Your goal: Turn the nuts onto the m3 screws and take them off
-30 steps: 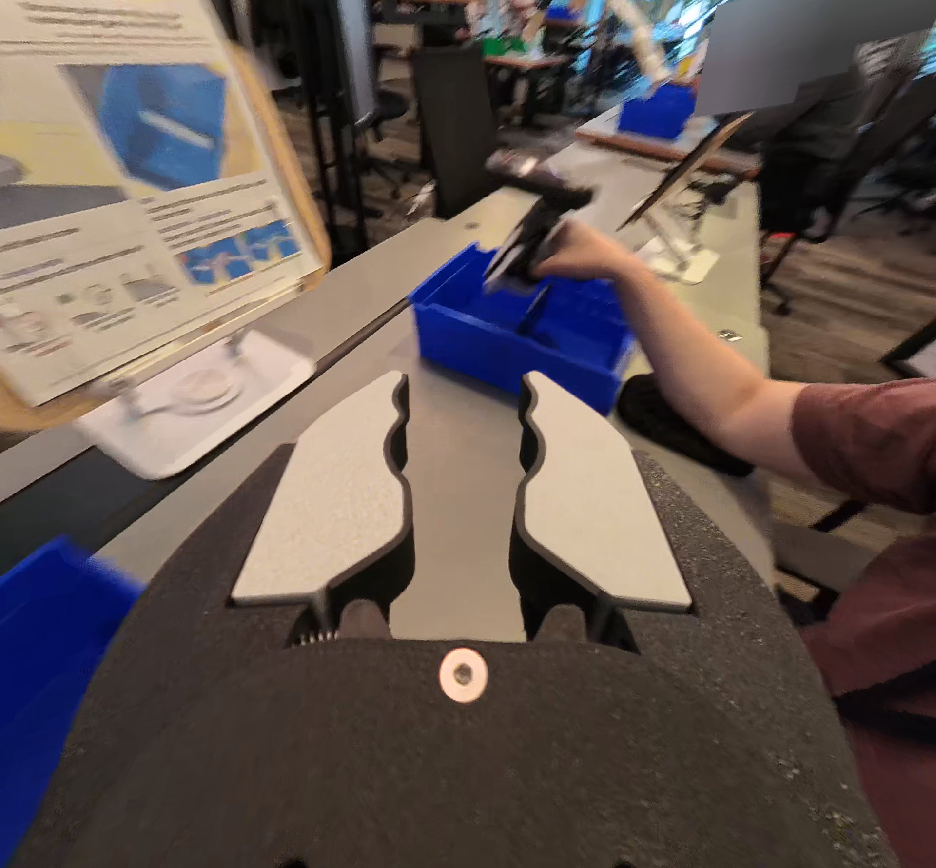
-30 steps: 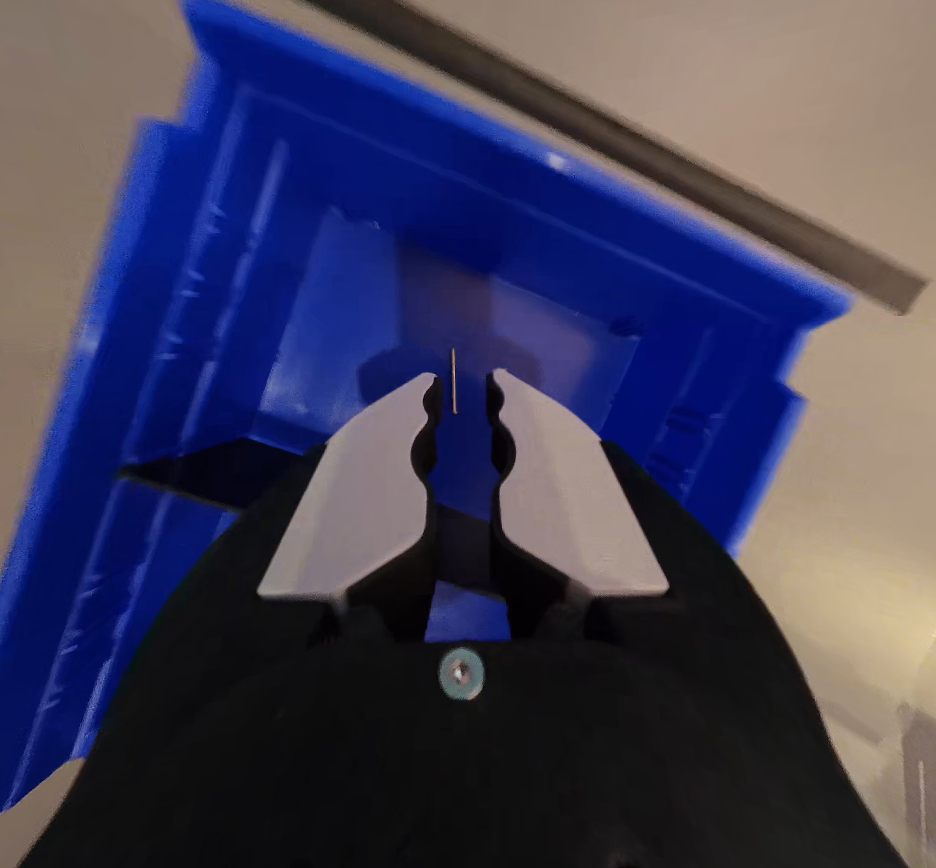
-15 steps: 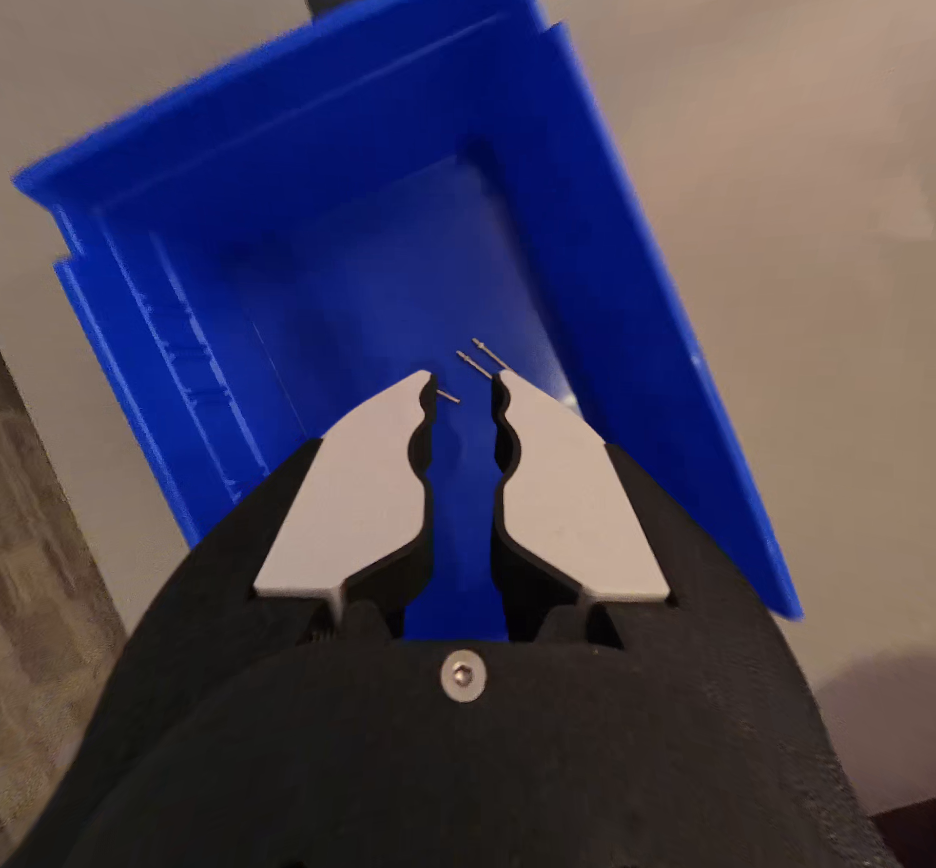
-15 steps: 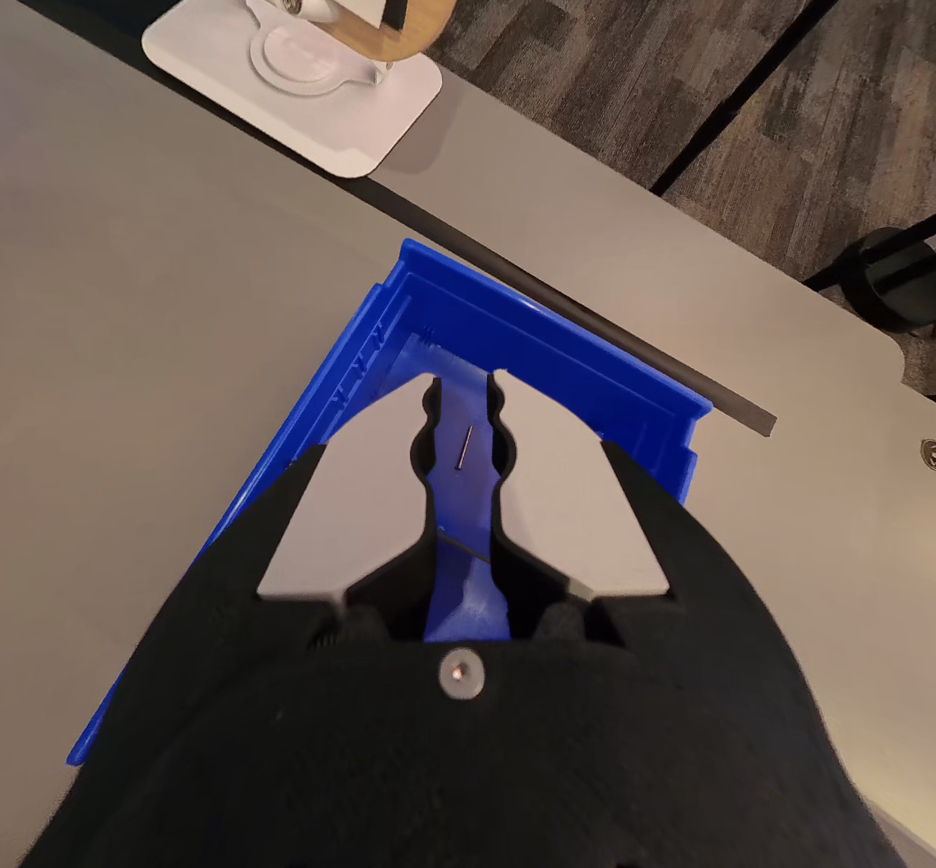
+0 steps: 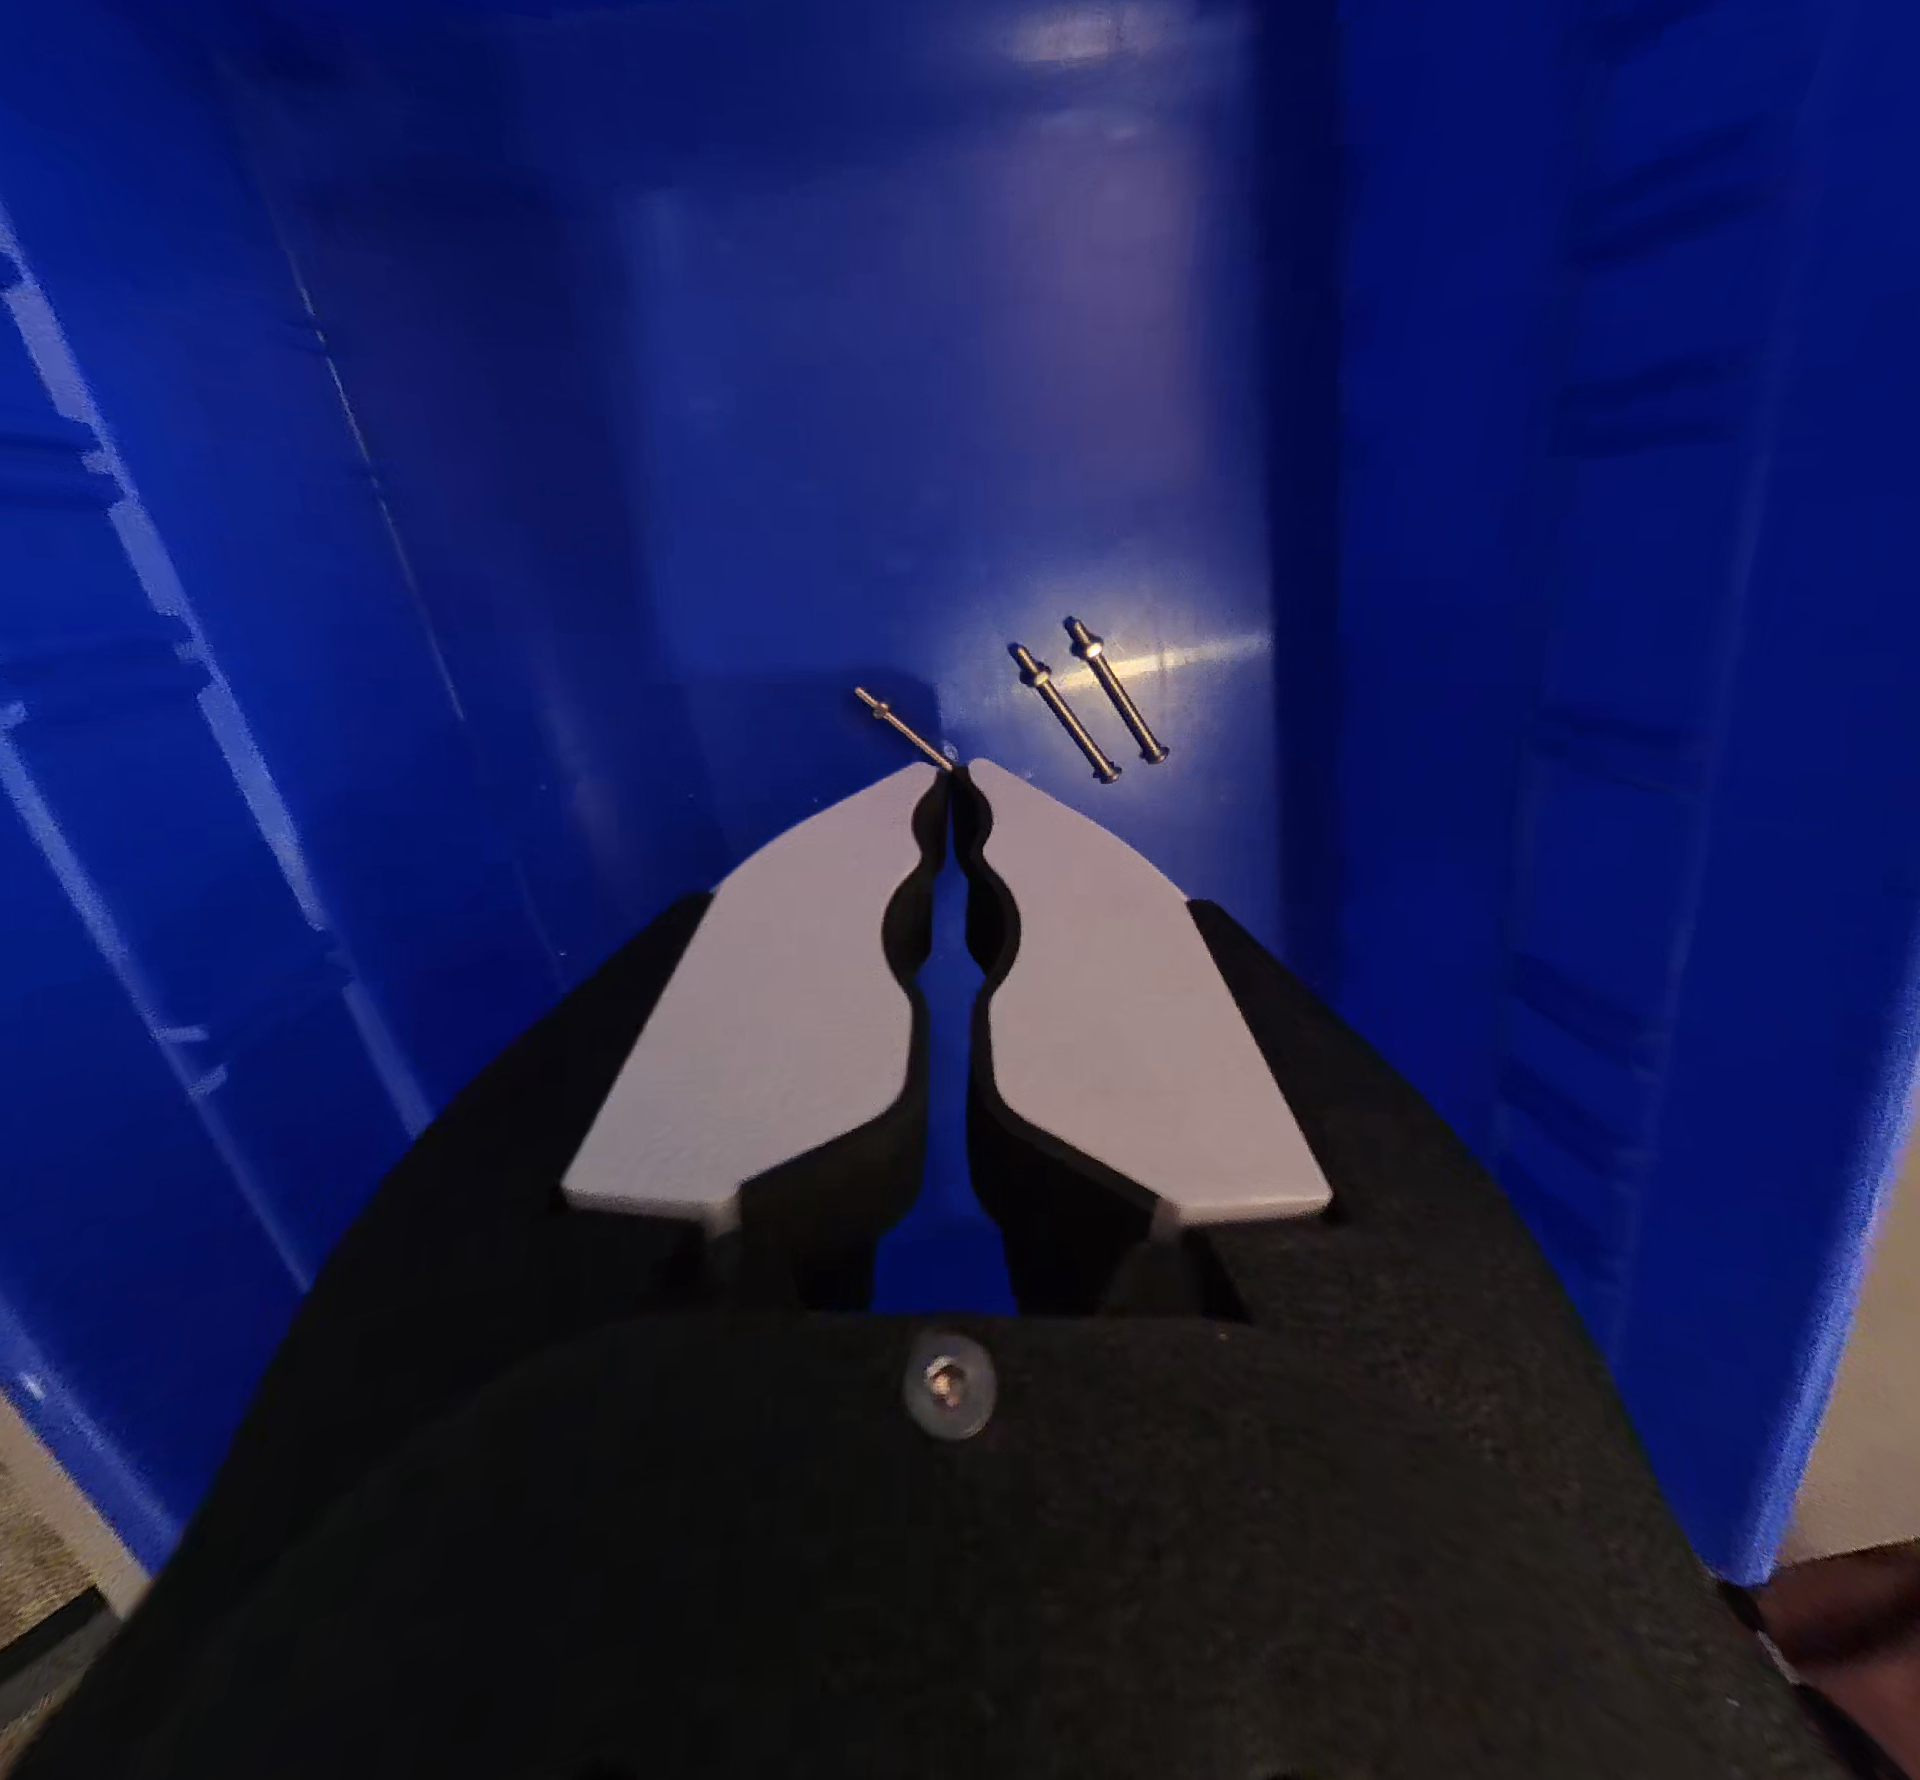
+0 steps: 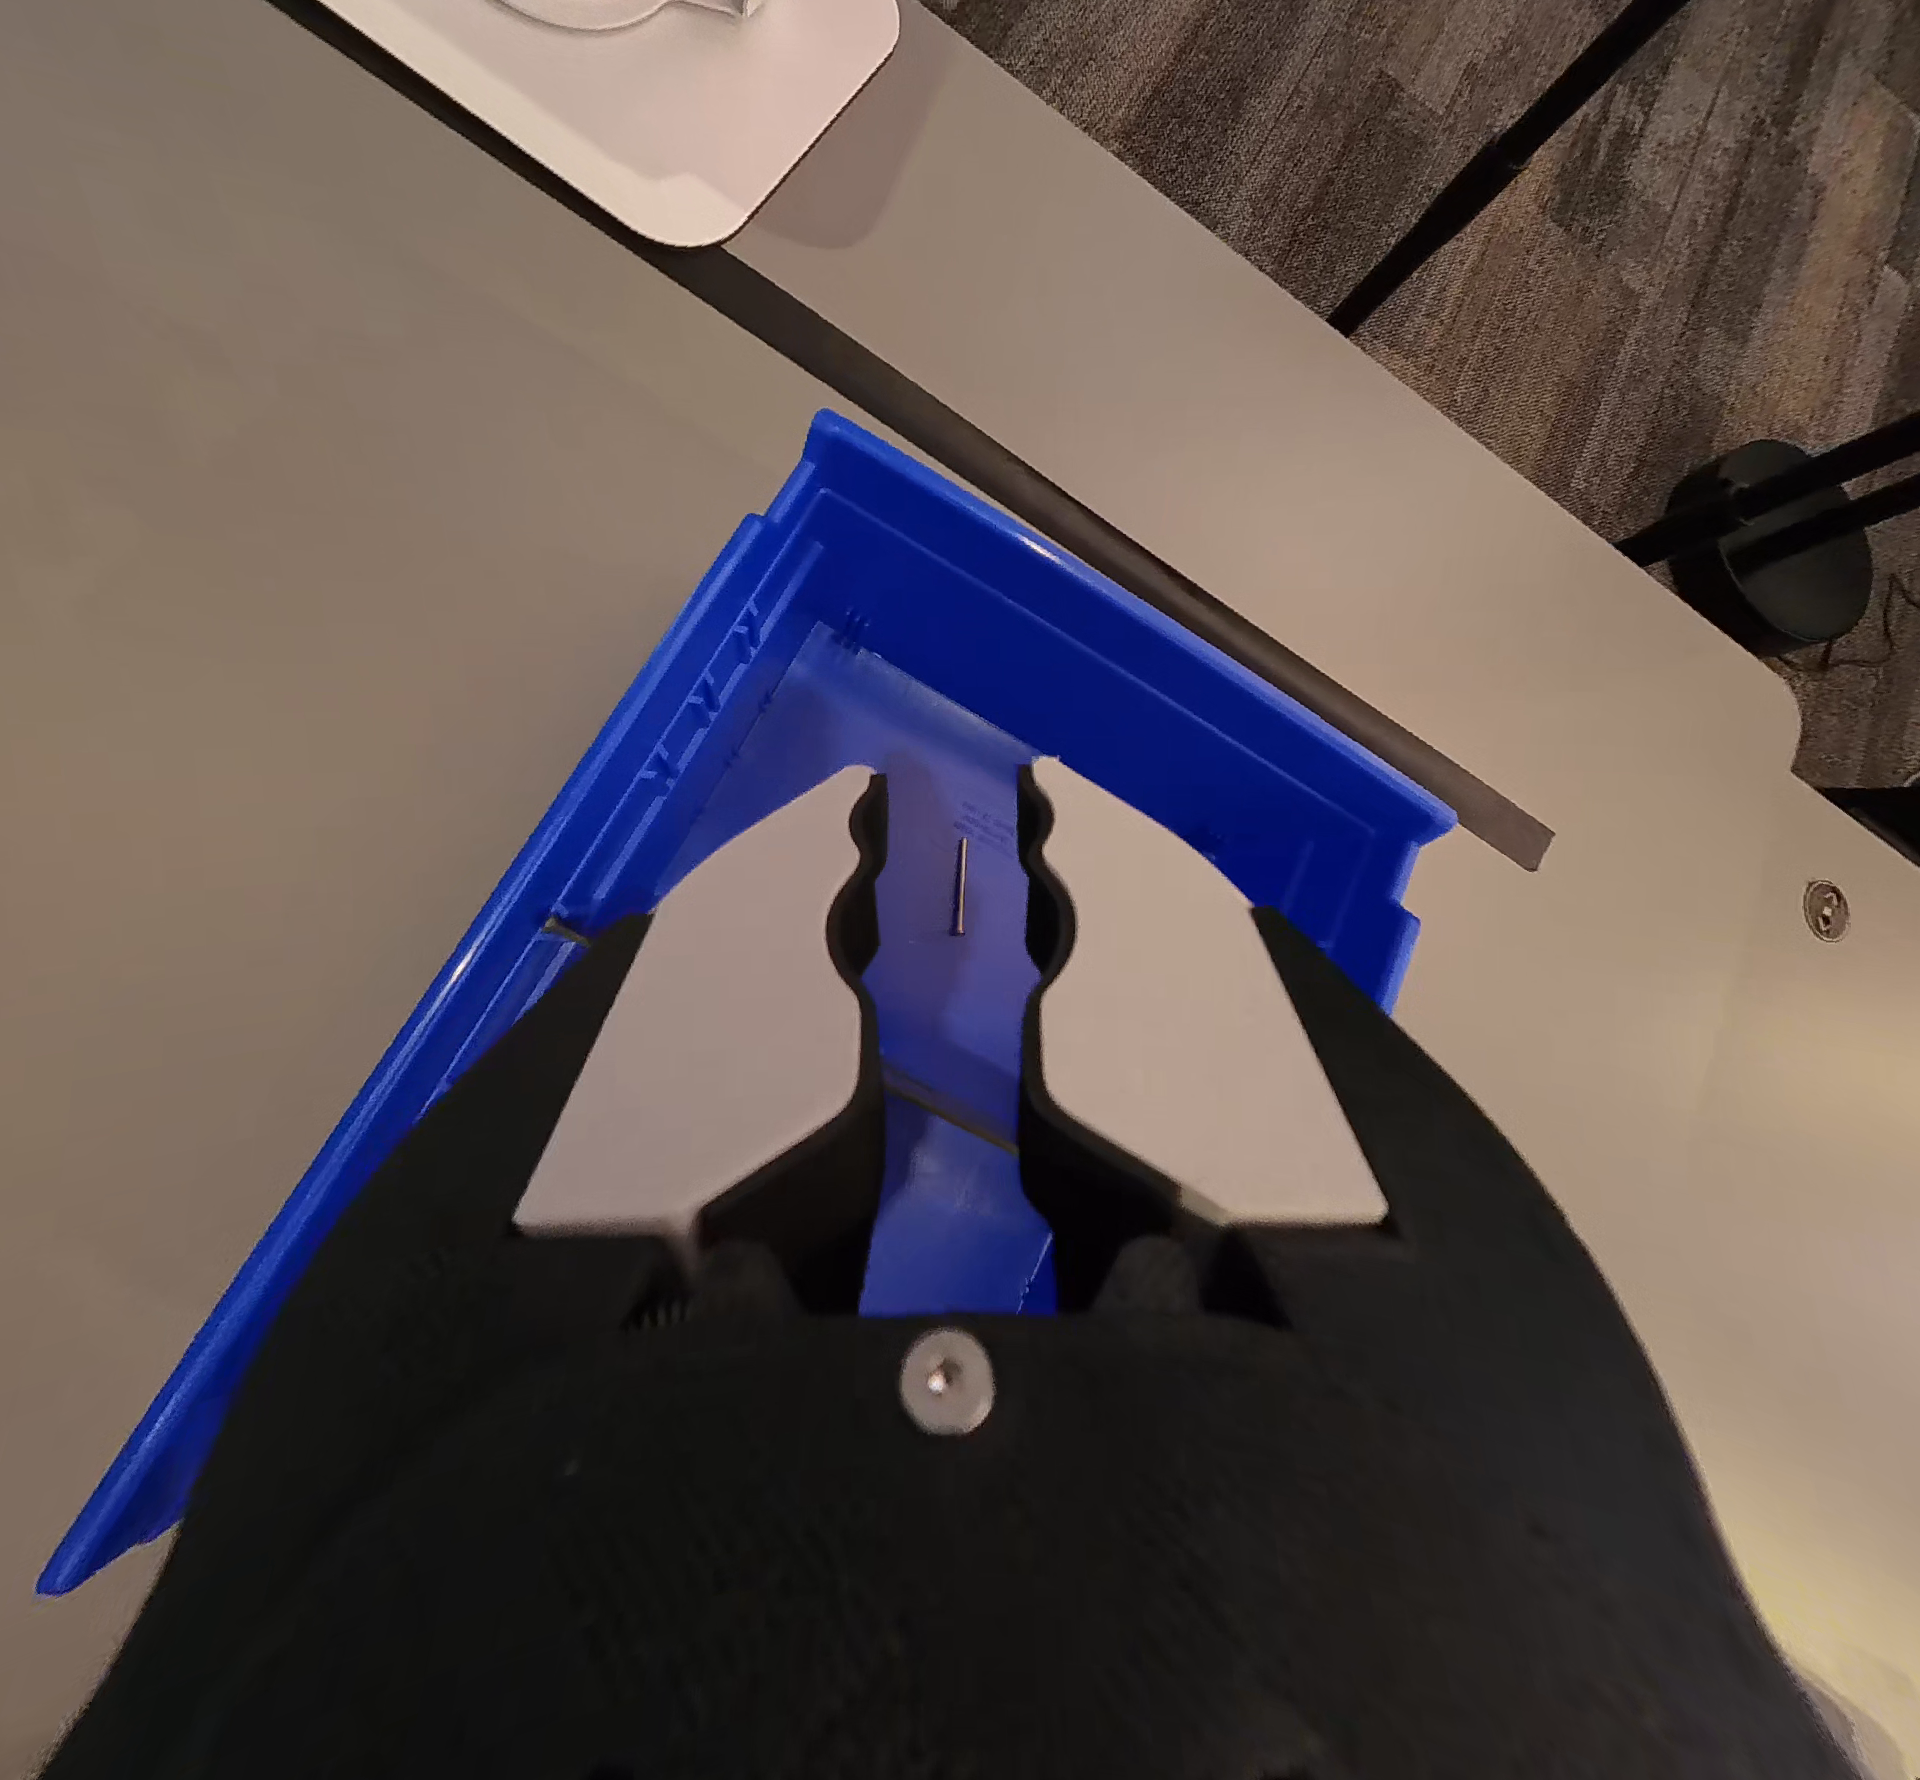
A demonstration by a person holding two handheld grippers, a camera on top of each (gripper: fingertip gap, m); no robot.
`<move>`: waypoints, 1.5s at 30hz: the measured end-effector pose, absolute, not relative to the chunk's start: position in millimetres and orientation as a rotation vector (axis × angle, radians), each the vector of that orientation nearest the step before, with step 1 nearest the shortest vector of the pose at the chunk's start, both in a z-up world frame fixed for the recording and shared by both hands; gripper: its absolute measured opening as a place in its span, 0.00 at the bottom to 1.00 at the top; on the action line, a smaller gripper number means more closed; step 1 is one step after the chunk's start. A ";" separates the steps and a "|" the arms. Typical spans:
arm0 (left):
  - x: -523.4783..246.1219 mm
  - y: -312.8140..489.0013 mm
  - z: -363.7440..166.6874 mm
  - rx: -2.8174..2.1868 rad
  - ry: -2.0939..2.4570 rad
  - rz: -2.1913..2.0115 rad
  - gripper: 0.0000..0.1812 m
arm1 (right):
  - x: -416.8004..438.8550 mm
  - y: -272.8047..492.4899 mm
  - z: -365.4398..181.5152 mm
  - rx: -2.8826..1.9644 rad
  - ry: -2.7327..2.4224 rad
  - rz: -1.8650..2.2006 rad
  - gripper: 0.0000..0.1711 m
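My left gripper (image 5: 953,770) is deep inside a blue bin (image 5: 416,483), its fingertips shut on the end of a thin screw (image 5: 902,729) that carries a nut near its far end. Two more screws with nuts (image 5: 1091,710) lie side by side on the bin floor just right of the tips. My right gripper (image 6: 954,780) hangs open and empty above another blue bin (image 6: 1091,650). A single bare screw (image 6: 960,884) lies on that bin's floor, seen between the open fingers.
The right bin sits on a grey table (image 6: 312,483) near a dark seam strip (image 6: 1143,577). A white stand base (image 6: 644,37) is at the table's far edge. Beyond the edge are wood-pattern floor and a black round base (image 6: 1787,567). My right fingertips sit around 55 cm from my left ones. My right gripper is the nearer one to the white stand base (image 6: 644,37): about 35 cm, against 45 cm.
My left gripper went down into its bin and closed on the left screw. My right gripper rose a little above its bin and stays open.
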State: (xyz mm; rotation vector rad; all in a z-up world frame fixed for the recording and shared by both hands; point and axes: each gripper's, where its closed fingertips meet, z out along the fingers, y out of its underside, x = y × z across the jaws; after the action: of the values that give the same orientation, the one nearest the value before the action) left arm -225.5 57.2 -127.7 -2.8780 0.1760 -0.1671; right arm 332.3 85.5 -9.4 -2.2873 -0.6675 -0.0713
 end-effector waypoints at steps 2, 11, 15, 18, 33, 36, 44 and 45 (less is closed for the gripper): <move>-227.9 57.2 -128.5 -2.881 0.169 -0.148 0.03 | 333.0 85.1 -10.2 -2.295 -0.666 -0.076 0.15; -228.3 52.6 -146.3 -2.962 0.176 -0.103 0.06 | 338.1 83.8 -10.2 -2.306 -0.647 -0.082 0.16; -228.8 52.7 -152.2 -2.982 0.171 -0.094 0.06 | 337.7 83.2 -10.9 -2.310 -0.653 -0.083 0.16; -227.6 54.4 -153.8 -2.981 0.172 -0.090 0.06 | 337.6 83.2 -12.7 -2.319 -0.658 -0.091 0.16; -235.9 50.5 -113.3 -2.880 0.208 -0.089 0.01 | 336.7 81.6 -10.9 -2.313 -0.678 -0.120 0.16; -204.7 54.5 -48.0 -2.590 0.300 -0.344 0.01 | 332.1 81.4 -5.3 -2.286 -0.683 -0.118 0.16; -50.9 -11.7 115.0 -1.640 0.867 -0.959 0.01 | 220.8 53.6 48.6 -1.913 -0.902 0.340 0.16; -35.4 -19.0 119.5 -1.582 0.906 -0.992 0.01 | 194.9 39.9 65.0 -1.801 -0.940 0.479 0.16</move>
State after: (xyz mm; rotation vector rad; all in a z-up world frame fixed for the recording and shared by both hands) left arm -35.4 -19.0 119.5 -1.5820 0.9058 -0.9918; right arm 194.9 39.9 65.0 -1.8009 -0.9403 0.4793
